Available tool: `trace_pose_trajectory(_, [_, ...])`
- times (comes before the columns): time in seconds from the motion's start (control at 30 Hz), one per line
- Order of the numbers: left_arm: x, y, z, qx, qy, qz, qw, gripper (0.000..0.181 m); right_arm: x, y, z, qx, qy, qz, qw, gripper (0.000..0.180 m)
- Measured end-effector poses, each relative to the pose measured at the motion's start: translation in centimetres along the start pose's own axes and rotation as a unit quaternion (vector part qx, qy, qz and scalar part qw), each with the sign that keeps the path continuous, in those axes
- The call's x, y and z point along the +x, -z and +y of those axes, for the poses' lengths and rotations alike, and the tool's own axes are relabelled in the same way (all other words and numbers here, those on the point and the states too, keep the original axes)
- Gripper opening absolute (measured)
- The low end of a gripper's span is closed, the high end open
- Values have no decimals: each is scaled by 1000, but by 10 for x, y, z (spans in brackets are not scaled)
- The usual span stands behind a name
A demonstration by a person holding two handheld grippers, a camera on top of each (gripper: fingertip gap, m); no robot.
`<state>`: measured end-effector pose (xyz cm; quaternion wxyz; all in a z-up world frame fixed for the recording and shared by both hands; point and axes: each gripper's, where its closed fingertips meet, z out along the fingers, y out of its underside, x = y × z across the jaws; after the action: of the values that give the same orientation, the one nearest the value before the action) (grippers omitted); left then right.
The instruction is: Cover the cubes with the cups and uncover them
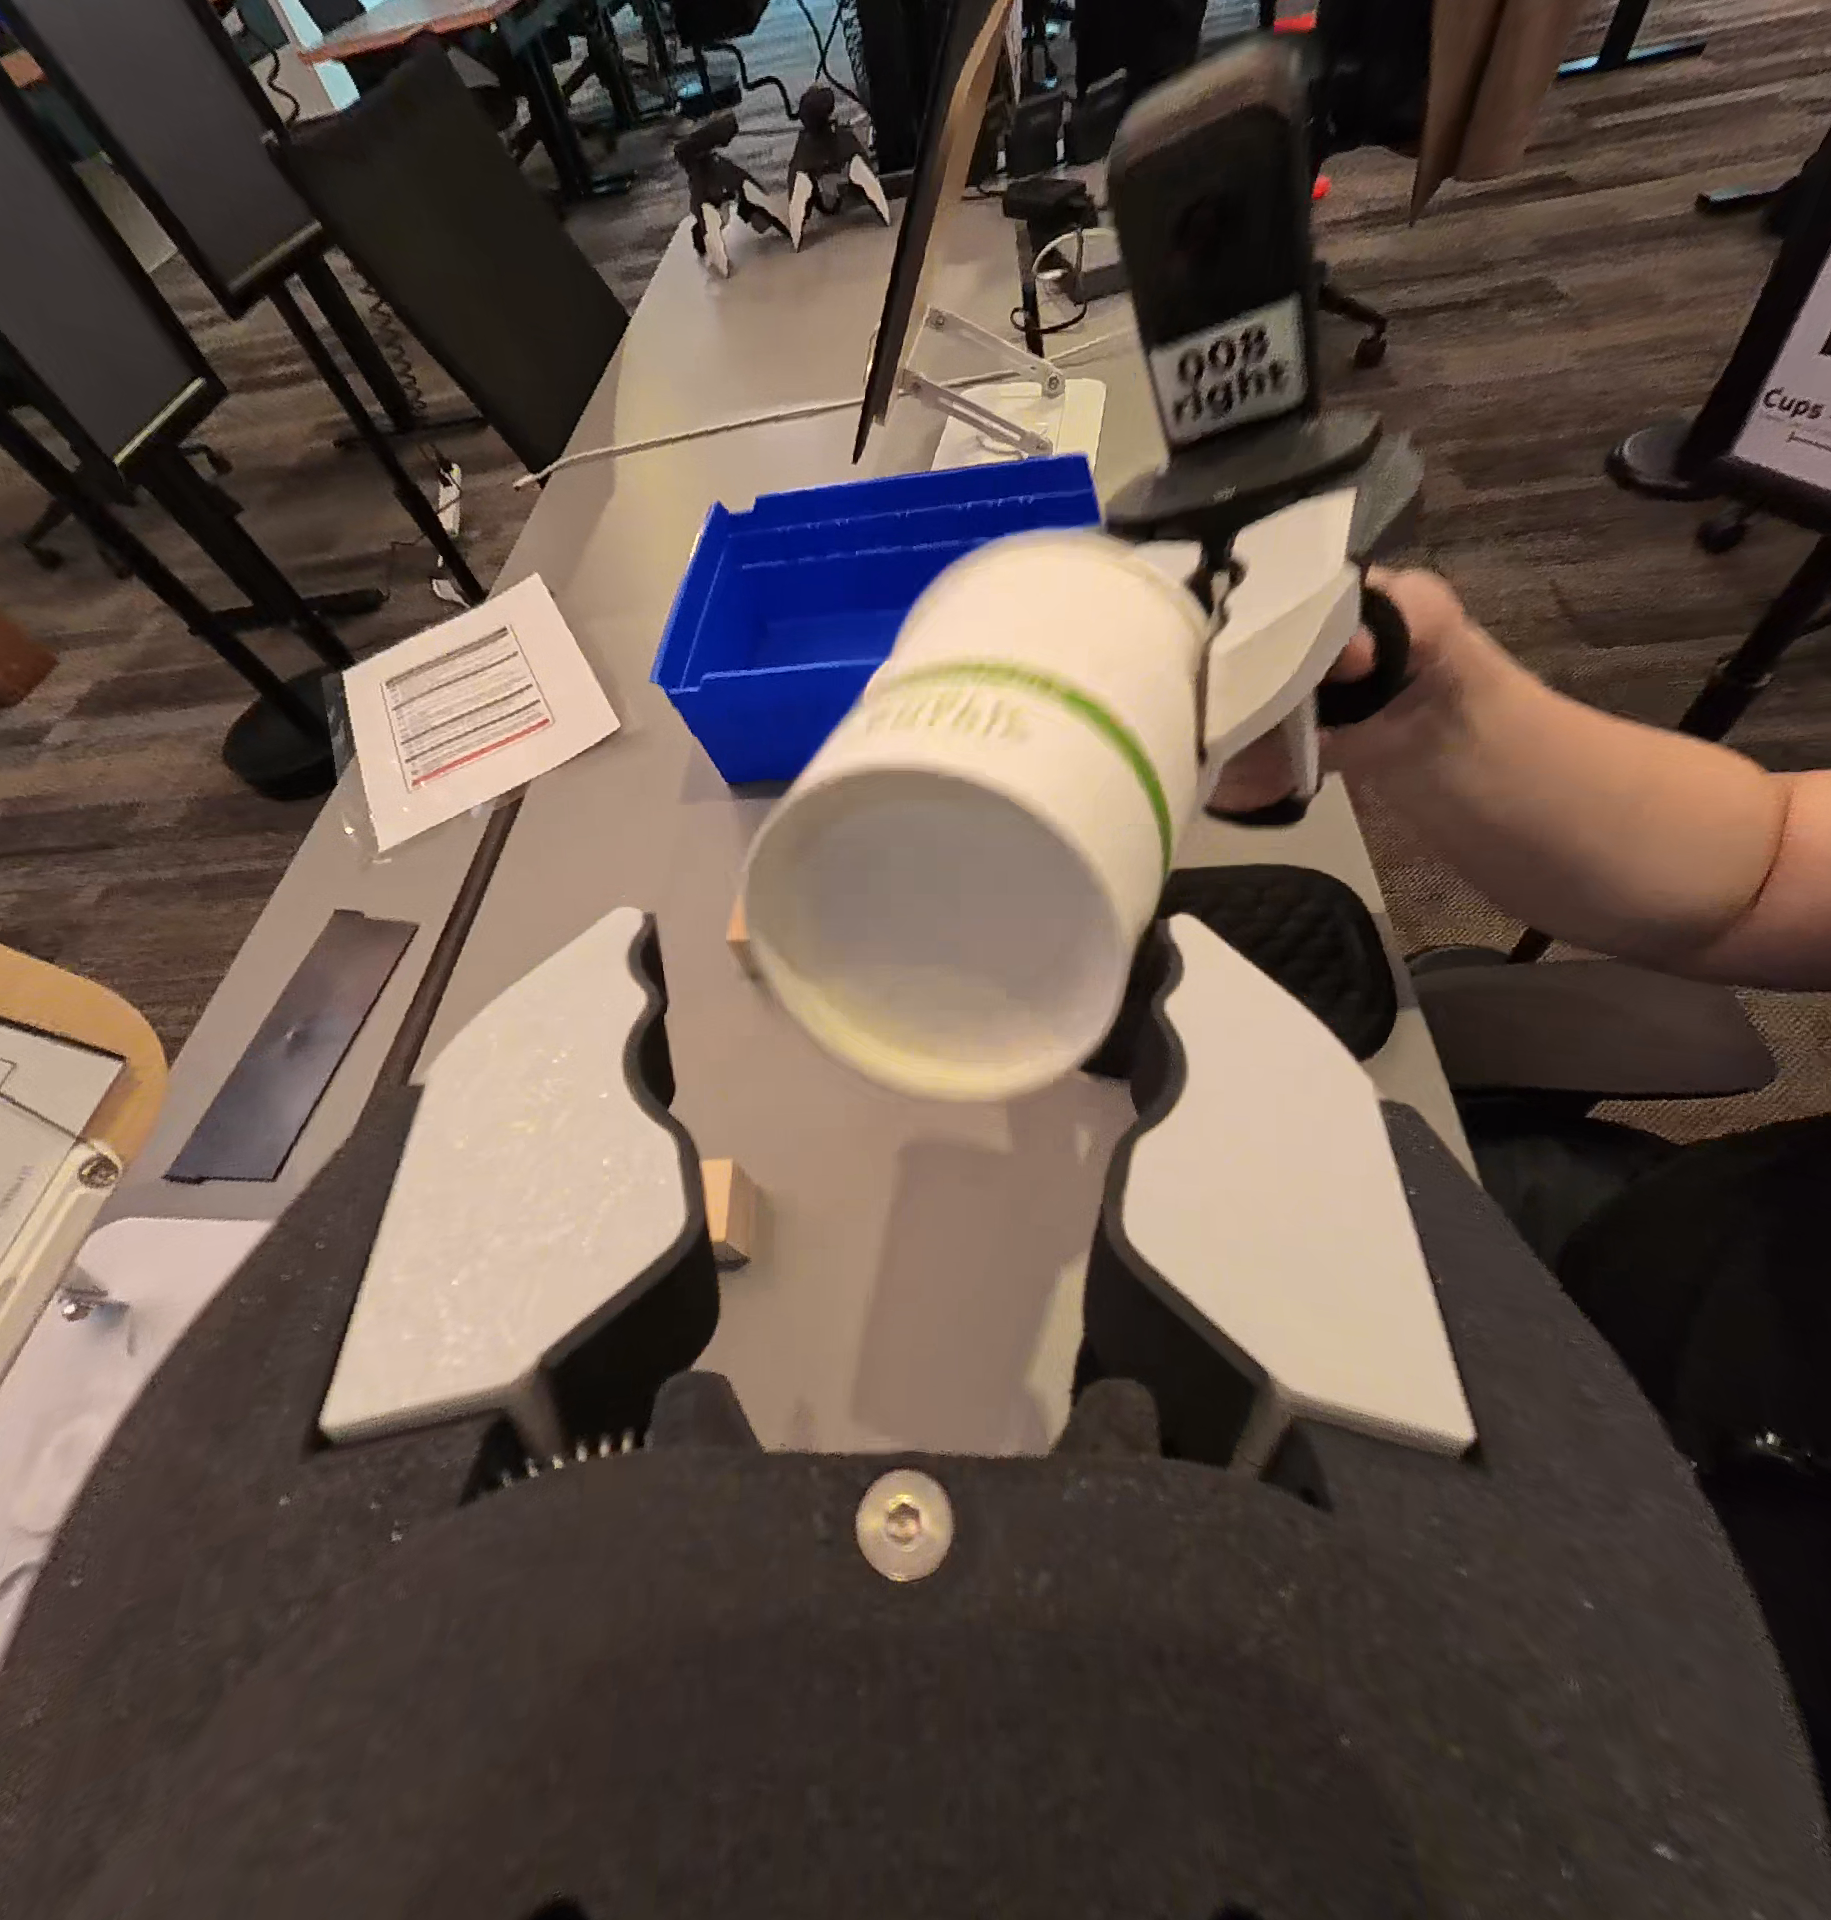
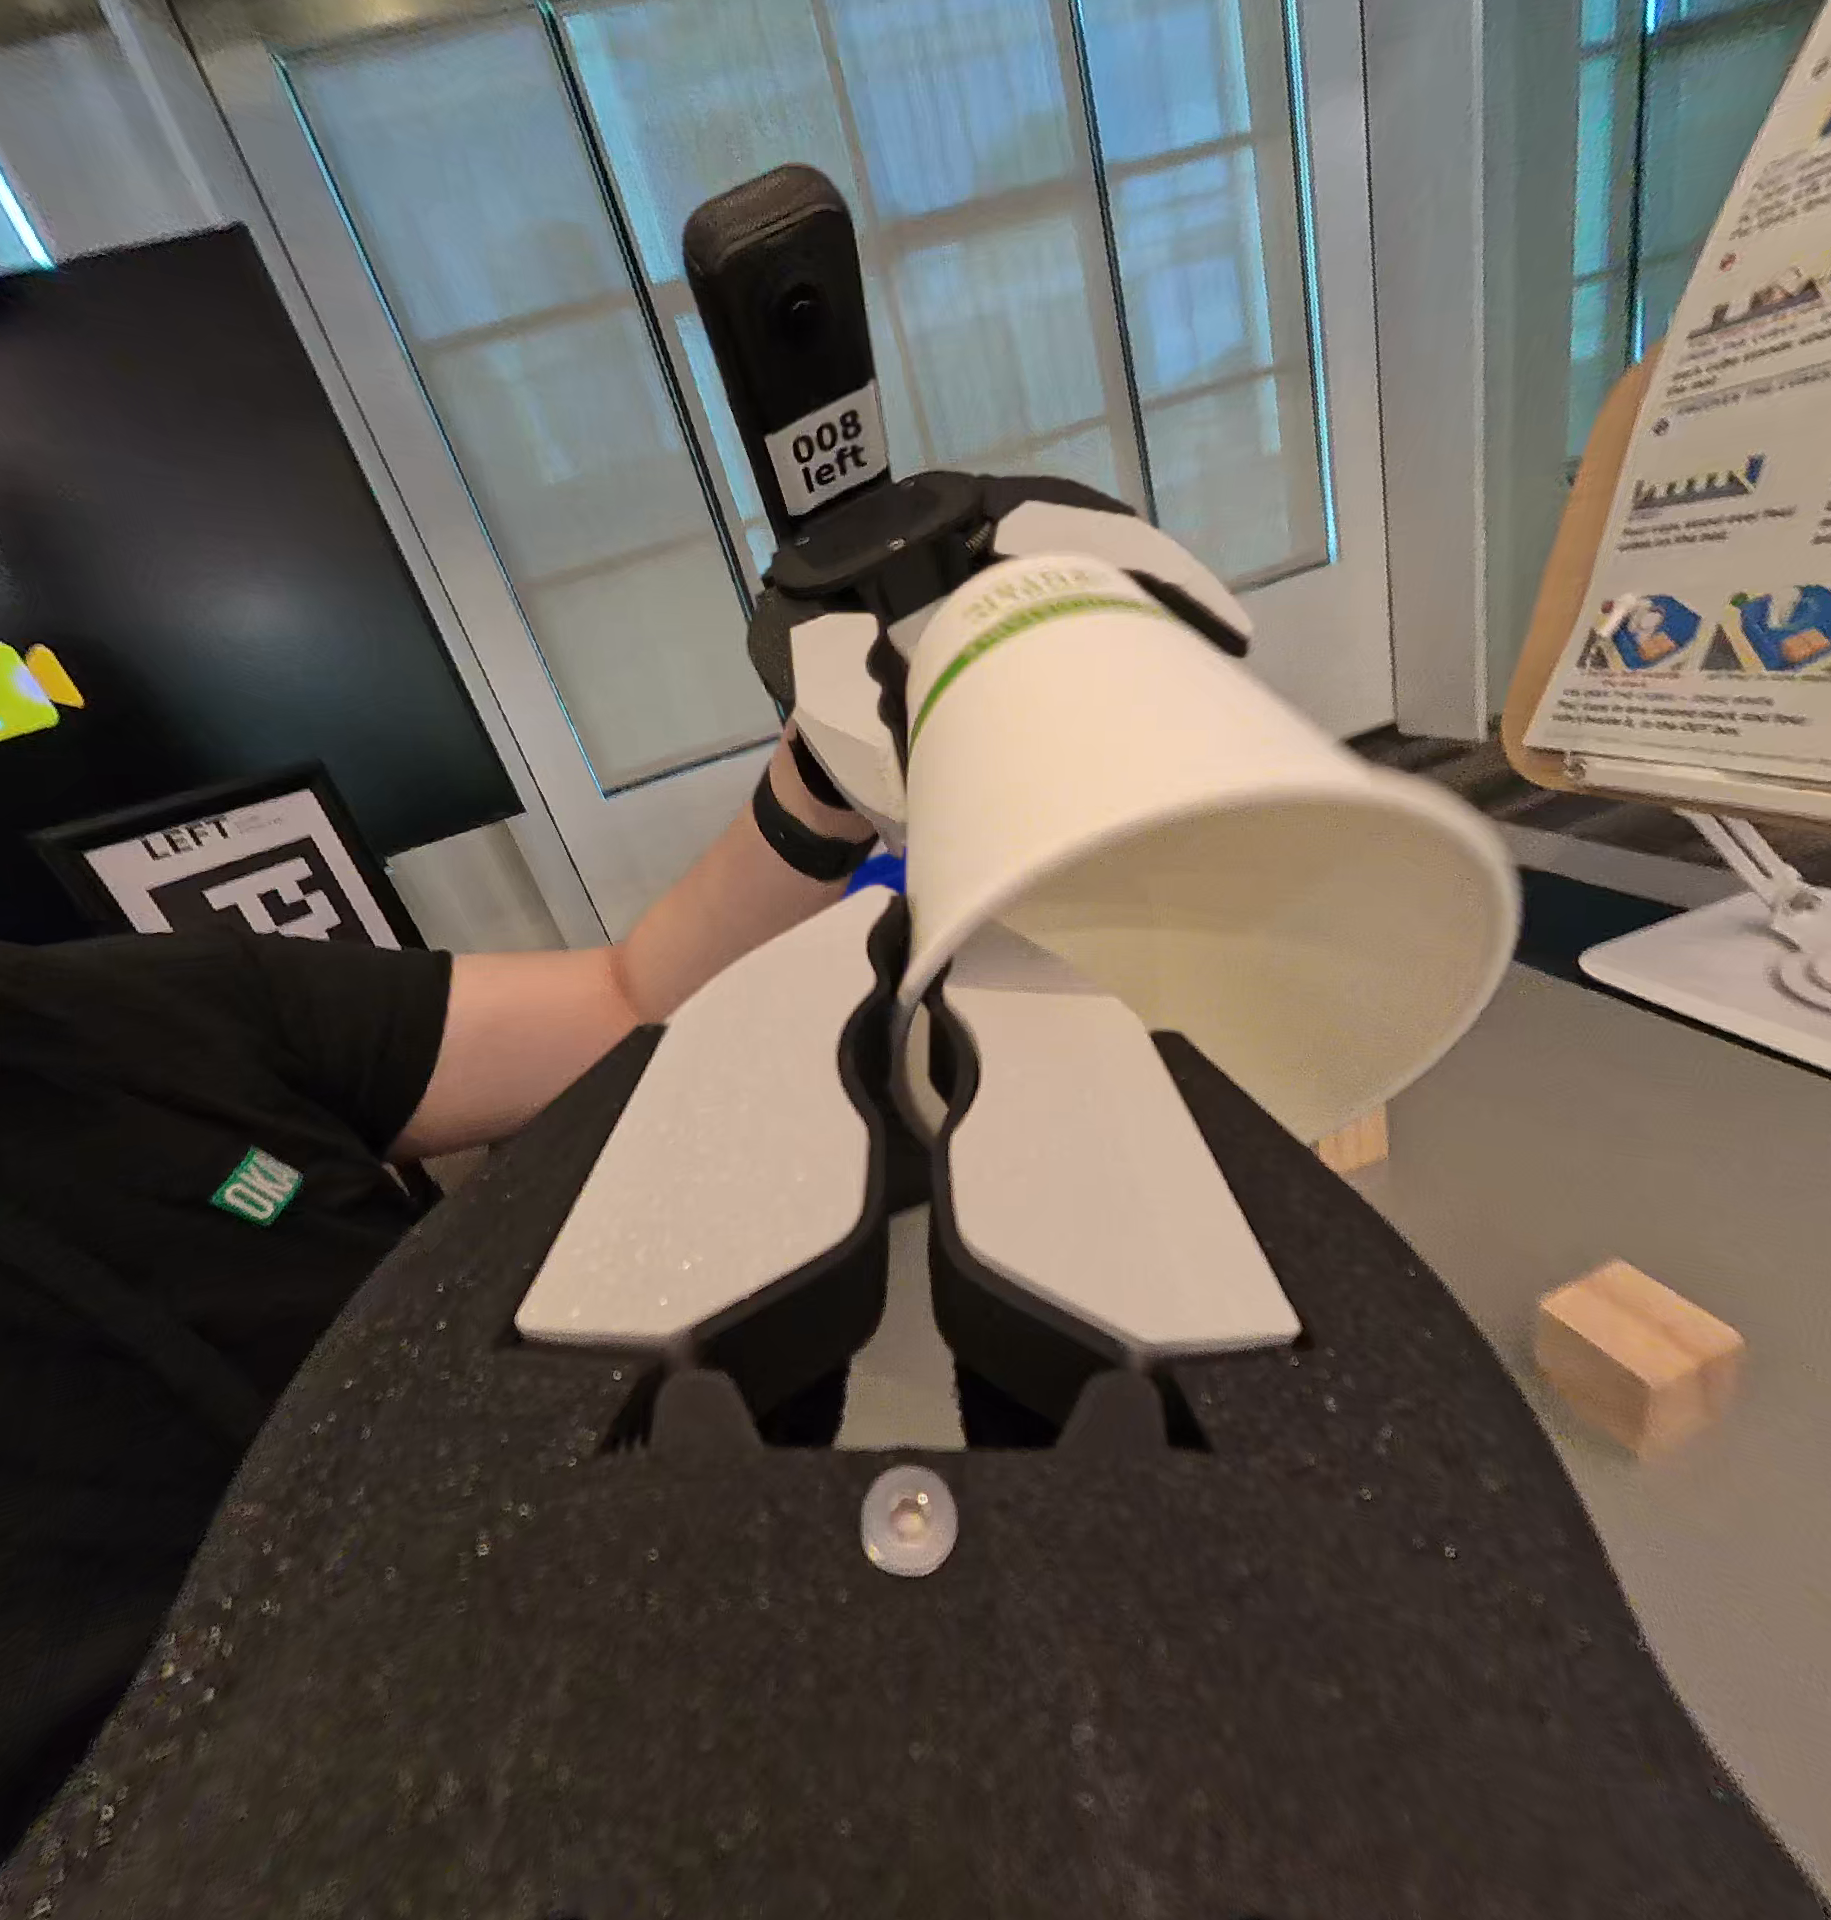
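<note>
A white paper cup with a green band (image 1: pixel 994 810) lies tilted in the air above the grey table (image 1: pixel 589 862). My right gripper (image 2: pixel 911 966) is shut on the cup's rim (image 2: pixel 1202 883) and holds it; it also shows in the left wrist view (image 1: pixel 1217 665). My left gripper (image 1: pixel 906 930) is open, its fingers either side of the cup's base; touching or not is unclear. It shows in the right wrist view (image 2: pixel 994 623) too. One wooden cube (image 1: pixel 729 1210) sits on the table between my left fingers. A second cube (image 1: pixel 739 935) is partly hidden behind the cup. Both cubes show in the right wrist view (image 2: pixel 1638 1351), (image 2: pixel 1352 1143).
An empty blue bin (image 1: pixel 849 623) stands on the table behind the cup. A printed sheet (image 1: pixel 475 707) lies at the table's left edge. An instruction board on a white stand (image 2: pixel 1721 468) is at the far side. A black chair (image 1: pixel 1295 956) is beside the table.
</note>
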<state>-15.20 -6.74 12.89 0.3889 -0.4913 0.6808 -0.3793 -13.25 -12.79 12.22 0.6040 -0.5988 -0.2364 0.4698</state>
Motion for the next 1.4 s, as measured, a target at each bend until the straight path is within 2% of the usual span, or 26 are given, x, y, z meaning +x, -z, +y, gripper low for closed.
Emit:
trace_pose_trajectory(0.07, [-6,8,9,-9,2,-16,1000,89,4,18,-6,-35,26,40,998,0])
trace_pose_trajectory(0.13, [-14,23,20,-25,5,-38,999,88,16,45,-14,-112,71,120,984,0])
trace_pose_trajectory(0.2, [-28,43,38,-57,8,-77,995,86,39,86,-22,-232,126,234,936,0])
trace_pose_trajectory(0.27, [-47,64,61,-108,9,-124,986,85,61,133,-30,-360,152,327,860,0])
trace_pose_trajectory(0.33, [-62,84,87,-161,12,-163,973,85,66,171,-23,-478,107,345,801,1])
trace_pose_trajectory(0.4, [-77,103,112,-211,17,-203,956,86,71,192,-14,-550,67,344,758,0])
trace_pose_trajectory(0.53, [-91,124,155,-269,42,-230,934,87,91,213,20,-641,15,335,690,0])
trace_pose_trajectory(0.63, [-96,132,178,-289,63,-235,926,87,109,221,50,-682,-10,326,655,1])
trace_pose_trajectory(0.77, [-97,140,208,-328,100,-219,913,88,122,222,82,-707,-27,307,637,2])
trace_pose_trajectory(0.8, [-97,144,217,-346,106,-217,907,88,125,222,84,-707,-24,308,636,8])
trace_pose_trajectory(0.83, [-98,148,226,-362,112,-214,900,88,128,220,85,-702,-15,312,640,17])
trace_pose_trajectory(1.03, [-109,167,272,-447,109,-203,864,96,129,209,58,-658,53,340,670,33])
trace_pose_trajectory(1.13, [-120,174,292,-486,111,-202,843,101,118,199,41,-631,84,346,689,36])
trace_pose_trajectory(1.2, [-124,169,301,-485,134,-190,843,102,109,194,37,-617,96,344,701,36])
trace_pose_trajectory(1.33, [-124,161,323,-495,167,-160,837,102,92,194,48,-622,106,330,702,36])
trace_pose_trajectory(1.4, [-123,160,332,-500,174,-151,835,93,86,197,57,-632,109,325,695,36])
